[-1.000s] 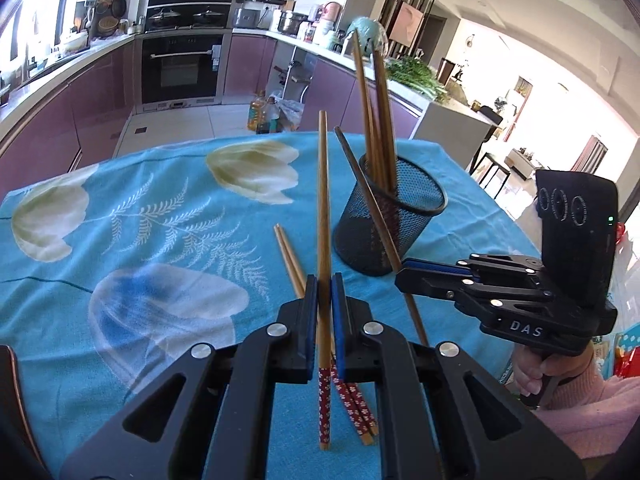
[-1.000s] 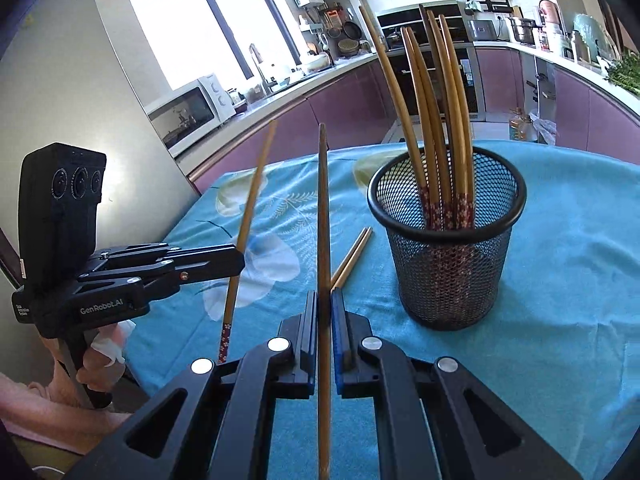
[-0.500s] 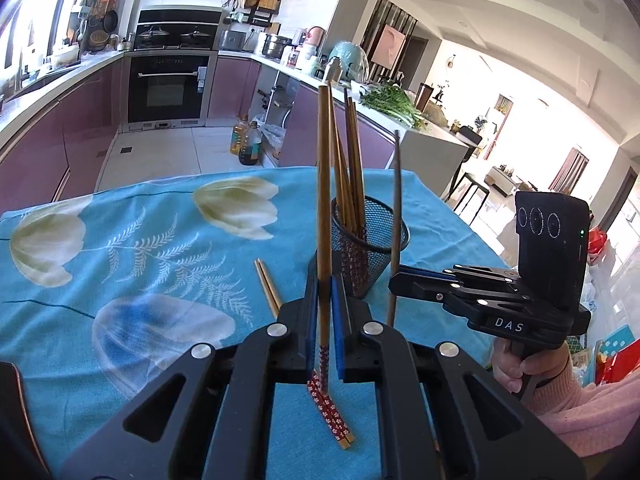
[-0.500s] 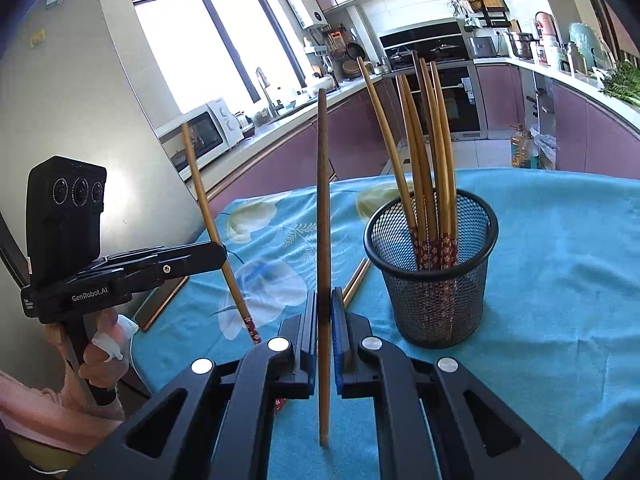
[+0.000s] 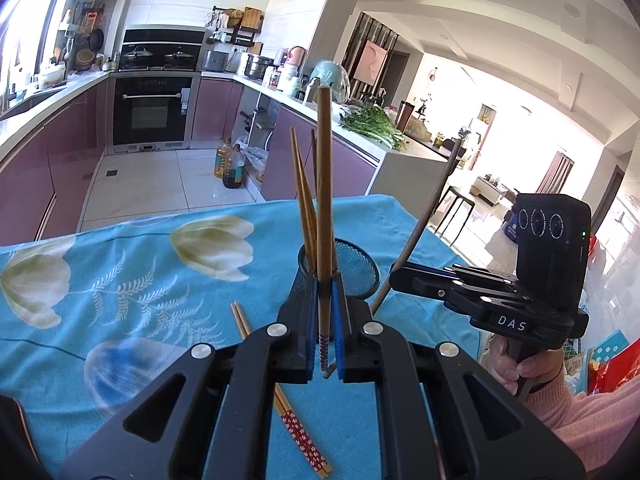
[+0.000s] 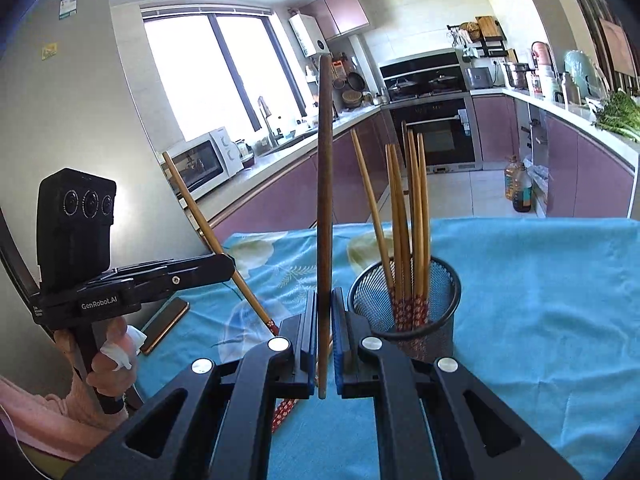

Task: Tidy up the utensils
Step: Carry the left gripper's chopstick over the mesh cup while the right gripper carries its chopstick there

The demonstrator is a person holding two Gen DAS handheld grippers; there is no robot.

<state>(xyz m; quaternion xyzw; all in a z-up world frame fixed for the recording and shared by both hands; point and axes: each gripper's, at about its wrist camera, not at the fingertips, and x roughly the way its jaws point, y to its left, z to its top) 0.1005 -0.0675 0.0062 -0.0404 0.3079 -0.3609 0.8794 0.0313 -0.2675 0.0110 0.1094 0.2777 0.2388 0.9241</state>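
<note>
My left gripper (image 5: 323, 312) is shut on one wooden chopstick (image 5: 323, 200), held upright above the table, its patterned end down. My right gripper (image 6: 324, 320) is shut on another chopstick (image 6: 325, 200), also upright. A black mesh cup (image 6: 424, 320) holds several chopsticks (image 6: 404, 232); it also shows in the left wrist view (image 5: 356, 268) just behind my left fingers. A pair of chopsticks (image 5: 280, 396) lies on the blue floral cloth (image 5: 120, 280). The right gripper (image 5: 404, 276) stands right of the cup, and the left gripper (image 6: 224, 266) stands left of it.
A phone (image 6: 164, 326) lies near the table's left edge. The cloth-covered table (image 6: 540, 300) ends close to both hands. Kitchen counters, an oven (image 5: 154, 108) and bottles on the floor (image 5: 232, 164) are beyond it.
Both grippers have risen with their chopsticks, so the cup and table look lower and farther. The left chopstick now stands in line with the cup.
</note>
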